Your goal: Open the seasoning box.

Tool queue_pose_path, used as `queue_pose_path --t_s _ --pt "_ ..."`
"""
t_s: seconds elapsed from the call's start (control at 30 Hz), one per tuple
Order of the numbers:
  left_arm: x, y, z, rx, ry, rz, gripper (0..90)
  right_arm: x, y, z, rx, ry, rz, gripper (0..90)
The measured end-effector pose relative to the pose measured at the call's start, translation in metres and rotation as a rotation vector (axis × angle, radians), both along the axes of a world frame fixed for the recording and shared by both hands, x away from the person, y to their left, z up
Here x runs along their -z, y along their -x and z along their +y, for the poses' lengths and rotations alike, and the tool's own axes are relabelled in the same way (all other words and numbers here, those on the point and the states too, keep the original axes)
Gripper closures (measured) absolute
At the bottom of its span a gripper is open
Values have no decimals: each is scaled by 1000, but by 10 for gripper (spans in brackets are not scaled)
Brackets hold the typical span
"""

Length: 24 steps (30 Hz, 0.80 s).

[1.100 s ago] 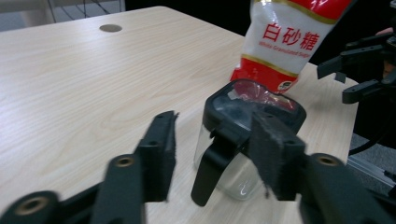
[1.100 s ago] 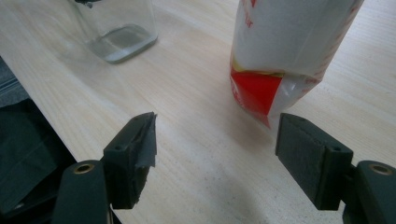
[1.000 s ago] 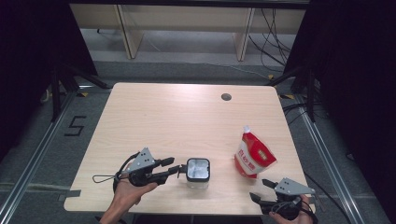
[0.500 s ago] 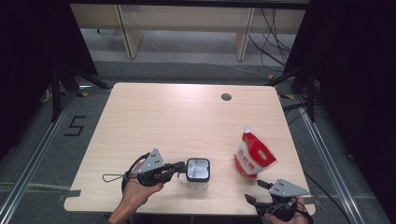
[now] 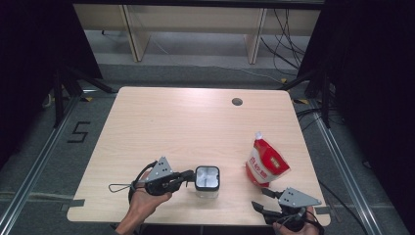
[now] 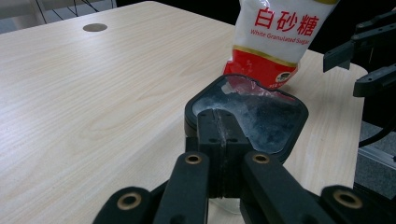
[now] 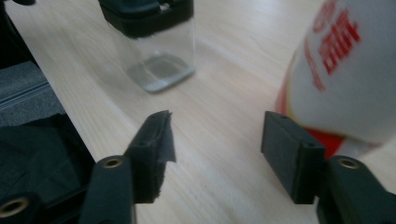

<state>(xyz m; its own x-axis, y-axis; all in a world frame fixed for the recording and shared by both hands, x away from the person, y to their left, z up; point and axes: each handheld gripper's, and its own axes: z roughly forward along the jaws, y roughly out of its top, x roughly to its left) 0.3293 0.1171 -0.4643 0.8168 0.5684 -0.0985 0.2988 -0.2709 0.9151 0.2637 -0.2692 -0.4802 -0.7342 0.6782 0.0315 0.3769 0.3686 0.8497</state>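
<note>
Since a second ago the left gripper (image 5: 187,176) has closed its jaws and slid in toward the clear square container (image 5: 207,180), while the right gripper (image 5: 259,201) has drawn its jaws partly together with nothing between them. At the table's (image 5: 186,127) near edge, around 6 o'clock, the container stands upright with its black rim (image 6: 247,88) open to the camera; in the left gripper view the two black jaws sit pressed flat against each other, their tips at the rim's near side and overlapping it, though whether they pinch its wall I cannot tell. At roughly 4 o'clock on the table the white granulated sugar pouch (image 5: 265,164) stands tilted, red at its base, just right of the container and apart from it. In the right gripper view the pads (image 7: 292,156) stand well apart over bare wood, the pouch (image 7: 341,70) close beyond the right-hand pad, the container (image 7: 156,46) farther off to the upper left.
</note>
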Motion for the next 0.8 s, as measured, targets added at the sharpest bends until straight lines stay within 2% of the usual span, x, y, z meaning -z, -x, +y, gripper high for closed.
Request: queue_pose_path --t_s 0.03,0.1,0.13,0.17,0.2,0.23,0.3,0.33,0.4,0.47,0.5,0.57,0.73,0.77,0.8 --pt "0 0 0 2 -2 0 893 -1 -2 6 -21 -4 -43 485" --pt "0 0 1 2 1 1 893 -3 -4 10 -50 6 -72 531" --pt "0 0 1 2 1 1 893 -3 -4 10 -50 6 -72 531" --pt "1 -1 1 9 17 0 893 -4 -5 16 -64 8 -82 580" --pt "2 0 0 -12 39 15 893 -5 -6 18 -72 10 -85 593" --pt "3 0 0 -12 46 19 894 -5 -7 21 -76 6 -93 616" --pt "3 0 1 -14 43 17 893 -6 -8 24 -85 2 -100 631" --pt "4 -1 0 0 45 22 894 -8 -11 30 -96 -24 -96 659" --pt "5 1 -2 -9 40 18 894 -8 -13 35 -97 -42 -95 674" --pt "6 0 -2 -10 50 27 894 -8 -14 39 -96 -31 -94 683" --pt "5 -1 -2 -1 51 30 894 -8 -16 41 -113 -33 -106 689" --pt "6 -1 0 -14 62 44 894 -8 -20 48 -120 -27 -111 694" --pt "3 0 -2 9 57 40 893 -7 -23 54 -140 -9 -103 695" --pt "0 -1 0 16 8 1 893 -6 -23 57 -140 -6 -108 694" --pt "0 -1 0 16 8 1 892 -6 -23 57 -140 -6 -108 694"
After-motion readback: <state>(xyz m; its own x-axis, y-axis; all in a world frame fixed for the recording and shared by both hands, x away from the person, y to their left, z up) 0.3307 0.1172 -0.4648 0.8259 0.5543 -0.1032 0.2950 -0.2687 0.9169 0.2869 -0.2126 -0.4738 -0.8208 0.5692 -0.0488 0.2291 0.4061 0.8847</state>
